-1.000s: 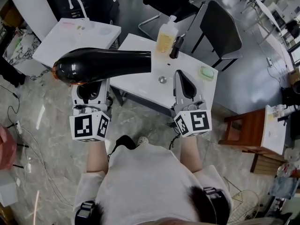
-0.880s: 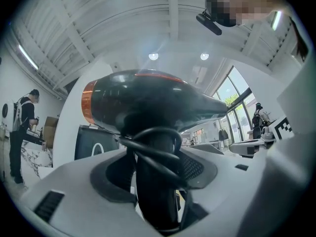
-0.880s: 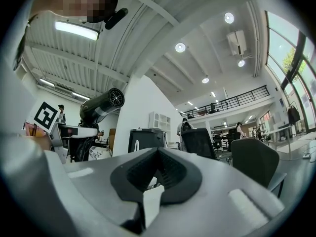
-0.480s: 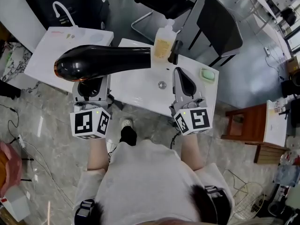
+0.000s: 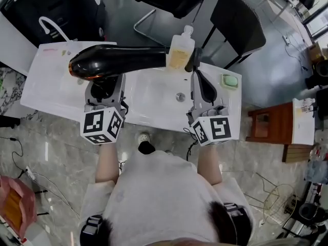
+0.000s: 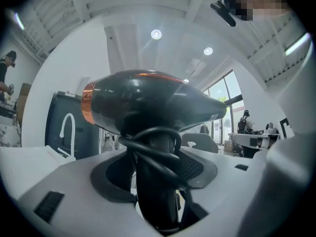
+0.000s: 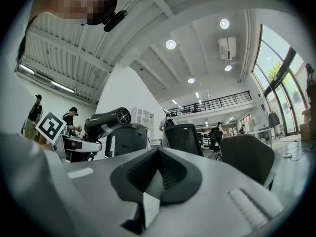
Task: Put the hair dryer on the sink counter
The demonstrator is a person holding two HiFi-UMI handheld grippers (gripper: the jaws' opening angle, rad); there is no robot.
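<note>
My left fingers [image 6: 111, 184] were clamped on the handle of the hair dryer [image 6: 148, 100], with its black cord [image 6: 153, 149] looped round the handle just above the grip. That hold had not changed over the last second. My right fingers [image 7: 140, 174] were pressed together on nothing and carried no load.

What had changed was where I stood. A second before, my left fingers hung over the floor, with the sink counter ahead of me. I had since stepped in, so both sets of fingers reached over the front edge of the white tabletop [image 5: 159, 110].

The dryer lay level in the air with its barrel crosswise. Its copper-ringed back end pointed to my left, and its nozzle sat close beside the soap bottle [image 5: 180, 53] and the black tap [image 5: 193, 60] behind the basin. As far as I could judge, it had not yet touched the tabletop.

I took the carry to be nearly over. What remained was to lower the dryer onto a bare stretch, likely left of the basin, and let go. The long barrel so near the bottle was the thing to mind. With the handle held upright, the dryer could also tip as I released it.
</note>
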